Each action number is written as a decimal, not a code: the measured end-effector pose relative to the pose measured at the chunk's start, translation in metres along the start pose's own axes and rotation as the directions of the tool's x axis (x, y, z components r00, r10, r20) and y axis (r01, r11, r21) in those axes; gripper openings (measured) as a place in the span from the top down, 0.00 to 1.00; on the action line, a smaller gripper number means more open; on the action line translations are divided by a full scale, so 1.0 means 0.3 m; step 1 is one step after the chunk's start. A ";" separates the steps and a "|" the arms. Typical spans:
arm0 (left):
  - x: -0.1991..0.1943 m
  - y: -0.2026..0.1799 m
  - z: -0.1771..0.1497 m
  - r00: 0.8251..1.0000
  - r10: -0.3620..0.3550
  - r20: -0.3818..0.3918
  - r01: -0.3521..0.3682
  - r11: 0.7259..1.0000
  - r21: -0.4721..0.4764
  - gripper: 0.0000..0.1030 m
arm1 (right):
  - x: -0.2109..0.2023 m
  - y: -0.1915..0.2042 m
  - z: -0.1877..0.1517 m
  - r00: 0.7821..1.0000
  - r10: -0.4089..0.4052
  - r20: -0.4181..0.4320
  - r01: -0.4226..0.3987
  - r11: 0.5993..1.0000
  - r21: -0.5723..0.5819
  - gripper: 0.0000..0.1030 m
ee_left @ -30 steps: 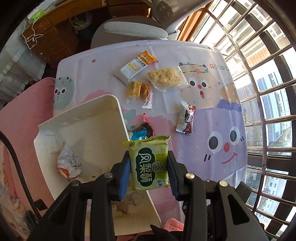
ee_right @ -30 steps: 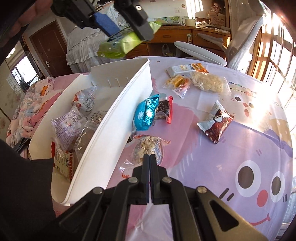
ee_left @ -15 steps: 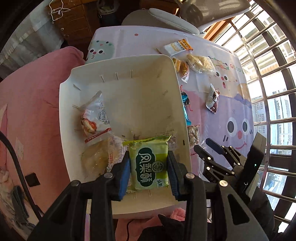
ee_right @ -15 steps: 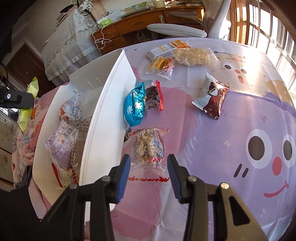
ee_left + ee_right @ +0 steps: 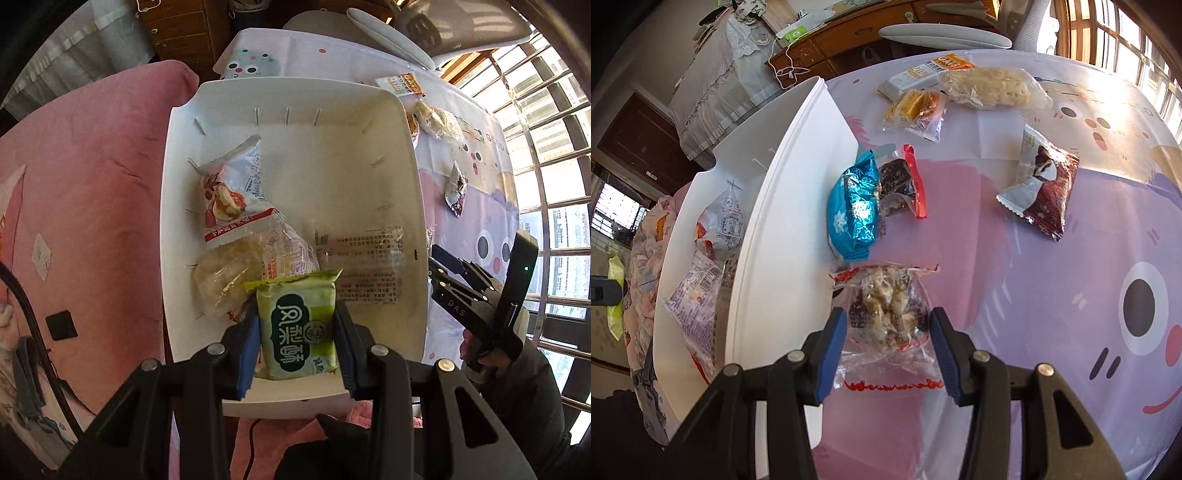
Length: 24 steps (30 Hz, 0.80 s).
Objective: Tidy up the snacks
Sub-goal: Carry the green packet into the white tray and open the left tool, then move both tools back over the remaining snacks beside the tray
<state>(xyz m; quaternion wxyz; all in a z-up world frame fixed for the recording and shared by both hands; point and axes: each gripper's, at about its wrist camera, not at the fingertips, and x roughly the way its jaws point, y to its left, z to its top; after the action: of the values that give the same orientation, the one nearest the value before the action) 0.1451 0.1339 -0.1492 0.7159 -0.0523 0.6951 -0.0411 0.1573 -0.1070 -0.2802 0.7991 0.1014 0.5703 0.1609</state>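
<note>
I hold the green packet pinched in my left gripper over the white bin; next, release it. My right gripper, jaws just opened, straddles the clear nut bag.

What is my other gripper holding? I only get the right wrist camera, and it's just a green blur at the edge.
Observer: The left gripper is shut on a green snack pack. It hangs over the near end of the white bin.
Operator: What's on the front of the pack?
Observer: A dark green label with big white characters.
Operator: Is there room in the bin? The wall hides it from me.
Observer: I think so. A red-and-white pack and some clear bags lie in the near half. The far half of the floor is bare.
</note>
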 end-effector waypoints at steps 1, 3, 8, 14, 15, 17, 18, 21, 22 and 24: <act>0.003 0.004 -0.001 1.000 -0.002 -0.002 0.002 1.000 -0.003 0.66 | 0.002 0.003 0.004 1.000 -0.004 -0.002 0.004 1.000 -0.008 0.54; 0.008 0.011 -0.005 1.000 -0.005 -0.006 0.005 1.000 -0.007 0.66 | 0.007 0.008 0.010 1.000 -0.008 -0.006 0.008 1.000 -0.021 0.54; 0.026 0.032 -0.012 1.000 -0.011 -0.021 0.011 1.000 -0.008 0.66 | 0.015 0.016 0.027 0.999 -0.017 -0.032 0.016 0.999 -0.032 0.55; 0.047 0.050 -0.018 0.999 -0.021 -0.038 0.021 1.000 0.006 0.66 | 0.013 0.043 0.024 0.998 -0.059 -0.027 0.058 0.997 -0.060 0.58; 0.048 0.052 -0.019 0.999 -0.022 -0.040 0.022 1.000 0.011 0.66 | 0.012 0.047 0.022 0.998 -0.066 -0.022 0.065 0.996 -0.056 0.58; 0.046 0.057 -0.021 0.999 -0.029 -0.038 0.030 0.999 0.021 0.68 | 0.007 0.054 0.018 0.997 -0.077 -0.016 0.076 0.996 -0.051 0.59; 0.043 0.058 -0.020 0.999 -0.031 -0.035 0.032 0.999 0.028 0.68 | 0.002 0.051 0.015 0.997 -0.079 -0.013 0.078 0.996 -0.045 0.60; 0.037 0.063 -0.020 0.999 -0.043 -0.026 0.045 0.998 0.052 0.68 | -0.026 0.047 0.011 0.997 -0.083 0.006 0.083 0.996 -0.016 0.67; 0.039 0.064 -0.020 0.999 -0.046 -0.027 0.048 0.997 0.059 0.68 | -0.031 0.040 0.008 0.995 -0.096 0.004 0.096 0.995 -0.007 0.67; 0.043 0.066 -0.018 0.998 -0.050 -0.030 0.052 0.996 0.071 0.68 | -0.038 0.029 -0.007 0.995 -0.103 0.008 0.103 0.995 0.010 0.67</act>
<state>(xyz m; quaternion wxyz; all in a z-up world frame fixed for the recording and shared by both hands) 0.1397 0.1519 -0.1647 0.7059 -0.0438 0.7018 -0.0849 0.1506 -0.1031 -0.2677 0.8084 0.0766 0.5719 0.1164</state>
